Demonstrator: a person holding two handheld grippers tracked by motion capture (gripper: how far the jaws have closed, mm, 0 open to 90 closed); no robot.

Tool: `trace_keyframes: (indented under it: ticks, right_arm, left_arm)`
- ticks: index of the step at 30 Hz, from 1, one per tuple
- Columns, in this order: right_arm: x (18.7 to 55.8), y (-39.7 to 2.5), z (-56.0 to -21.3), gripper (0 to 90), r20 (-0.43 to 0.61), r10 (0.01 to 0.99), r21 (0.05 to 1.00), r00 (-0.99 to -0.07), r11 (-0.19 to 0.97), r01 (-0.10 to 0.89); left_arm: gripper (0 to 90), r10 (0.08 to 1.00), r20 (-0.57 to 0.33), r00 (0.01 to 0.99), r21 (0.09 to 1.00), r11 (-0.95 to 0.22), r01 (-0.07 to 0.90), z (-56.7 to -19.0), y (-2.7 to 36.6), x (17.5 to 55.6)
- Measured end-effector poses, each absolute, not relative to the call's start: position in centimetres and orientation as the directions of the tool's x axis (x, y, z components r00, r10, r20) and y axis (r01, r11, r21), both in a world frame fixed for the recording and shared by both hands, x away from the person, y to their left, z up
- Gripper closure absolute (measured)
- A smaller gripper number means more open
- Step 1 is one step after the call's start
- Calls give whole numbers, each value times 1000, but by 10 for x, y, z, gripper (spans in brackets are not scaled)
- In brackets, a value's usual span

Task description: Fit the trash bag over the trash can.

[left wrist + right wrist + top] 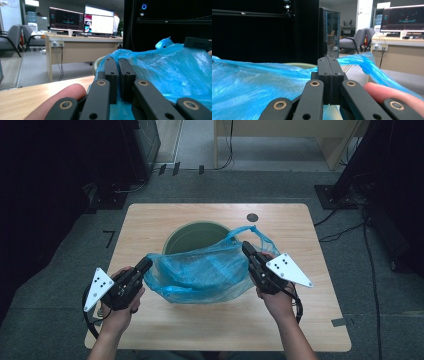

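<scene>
- High view: we see the left tool (146,265) and the right tool (246,248) each pinching one side of the blue plastic bag (202,272). The bag hangs stretched between the two, its mouth spread. We judge this hold is meant to keep the opening wide for fitting over the green bin (194,237), which stands on the desk (150,220) just beyond both tools, partly behind the bag.
- Left gripper view: the left tool (119,65) has its jaws drawn narrow, clamped on the bag's (175,72) edge; the film bunches right at the tips and spreads off to the tool's right. The bin's rim (96,65) peeks out just ahead.
- Right gripper view: the right tool (329,63) is pressed fully together on the bag (249,82), which fans out to the tool's left, a handle loop (367,63) trailing to its right. The bin's rim (299,65) lies just ahead.
</scene>
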State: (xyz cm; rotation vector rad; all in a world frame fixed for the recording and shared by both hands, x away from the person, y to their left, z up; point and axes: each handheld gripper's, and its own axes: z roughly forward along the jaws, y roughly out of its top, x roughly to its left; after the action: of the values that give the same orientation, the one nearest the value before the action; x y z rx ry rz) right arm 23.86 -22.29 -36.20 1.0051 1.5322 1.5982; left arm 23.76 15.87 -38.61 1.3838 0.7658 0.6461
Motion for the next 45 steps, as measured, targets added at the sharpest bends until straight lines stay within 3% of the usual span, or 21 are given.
trace_keyframes:
  ticks: [6,12,17,20,24,27,40,45]
  right_arm:
    - [272,-218,-361,900,29,906,999,-421,-13,42]
    - [312,-216,-365,900,10,909,997,-416,24,76]
    - [347,-220,-370,900,82,898,986,-432,-9,168]
    - [364,-219,-379,900,112,896,969,-430,-3,247]
    - [383,-219,-397,900,212,884,930,-417,-51,365]
    - [388,-217,-414,900,292,872,897,-393,-107,429]
    - [362,-212,-483,900,393,869,815,-299,-180,550]
    - [351,-223,-486,900,417,860,812,-293,-209,544]
  left_arm:
    - [891,822,-88,563,996,67,57,-385,152,265]
    - [899,841,-152,520,986,93,137,-390,148,300]
    - [900,843,-203,499,973,118,197,-392,145,322]
    - [900,836,-291,464,943,169,287,-401,145,338]
    - [900,746,-524,412,819,307,485,-425,150,362]
    - [900,717,-606,345,737,342,583,-452,149,372]
    - [895,756,-586,293,670,248,699,-508,145,354]
    - [677,756,-575,312,715,278,642,-510,159,343]
